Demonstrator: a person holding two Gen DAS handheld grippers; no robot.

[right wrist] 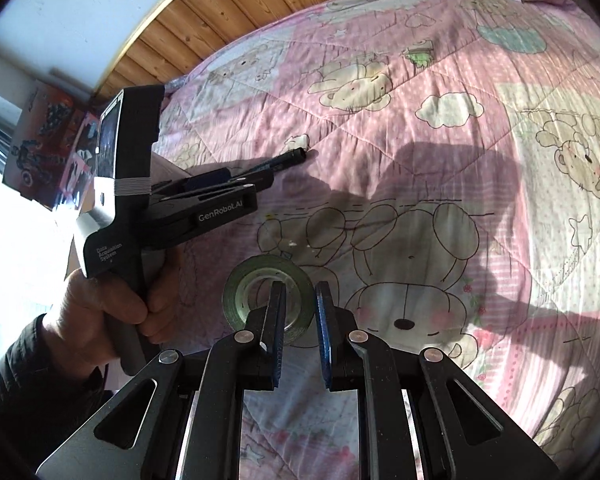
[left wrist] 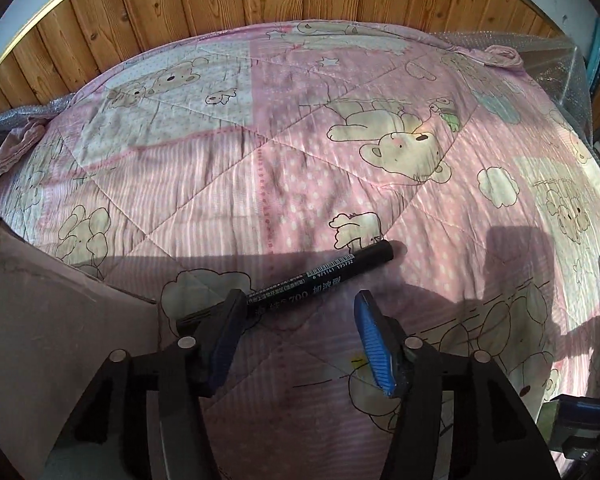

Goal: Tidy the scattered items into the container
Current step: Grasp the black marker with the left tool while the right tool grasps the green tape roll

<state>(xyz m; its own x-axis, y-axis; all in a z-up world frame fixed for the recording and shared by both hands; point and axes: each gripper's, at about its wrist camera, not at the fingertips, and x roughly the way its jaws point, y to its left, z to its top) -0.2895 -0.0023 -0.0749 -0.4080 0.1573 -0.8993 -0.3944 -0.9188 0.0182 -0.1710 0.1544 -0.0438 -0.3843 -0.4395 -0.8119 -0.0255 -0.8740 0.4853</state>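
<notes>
L wrist cam: cardboard box (left wrist: 40,320) at near left, flap edge just beside the left gripper (left wrist: 298,312). L gripper jaws spread wide, nothing clamped. Black marker (left wrist: 328,272) lies on the pink quilt (left wrist: 300,160), pointing far-right; its near end runs behind the left finger (left wrist: 224,328), contact can't tell. Wood panel wall (left wrist: 220,0) at far side.

R wrist cam: person's hand (right wrist: 112,304) grips the L tool's handle at left. Right gripper (right wrist: 298,300) jaws at a narrow gap, straddling the near wall of the green tape roll (right wrist: 268,296), which sits flat on the quilt. Squeezing it or not: can't tell.
</notes>
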